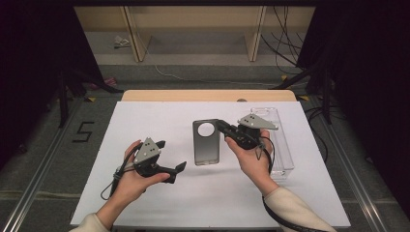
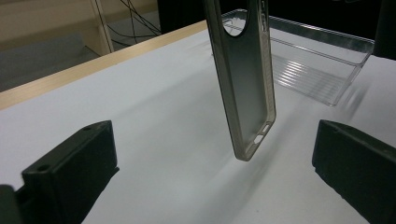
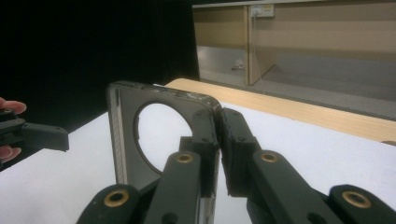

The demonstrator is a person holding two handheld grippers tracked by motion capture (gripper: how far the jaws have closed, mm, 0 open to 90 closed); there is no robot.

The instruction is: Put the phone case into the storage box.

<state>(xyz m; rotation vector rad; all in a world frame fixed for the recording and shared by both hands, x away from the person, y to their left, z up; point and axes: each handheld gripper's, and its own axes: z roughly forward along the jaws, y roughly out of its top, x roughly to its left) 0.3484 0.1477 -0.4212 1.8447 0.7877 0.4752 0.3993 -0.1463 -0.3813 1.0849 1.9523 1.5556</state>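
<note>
We hold the grey phone case (image 1: pixel 206 142) upright above the white bench (image 1: pixel 145 121), our right gripper (image 1: pixel 223 127) clamped on its top edge beside the round camera hole. Our left gripper (image 1: pixel 170 155) waits near the case with jaws wide apart and empty. We judge the clear tray (image 1: pixel 283 145) the likely destination; a steady, unhurried carry should keep the pinched rim from slipping.

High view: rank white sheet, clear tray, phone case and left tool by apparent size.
1. white sheet, by far the largest.
2. clear tray, long and narrow, partly hidden by the right hand.
3. phone case and left tool: look similar; the case hangs nearer the camera, so unranked.
</note>
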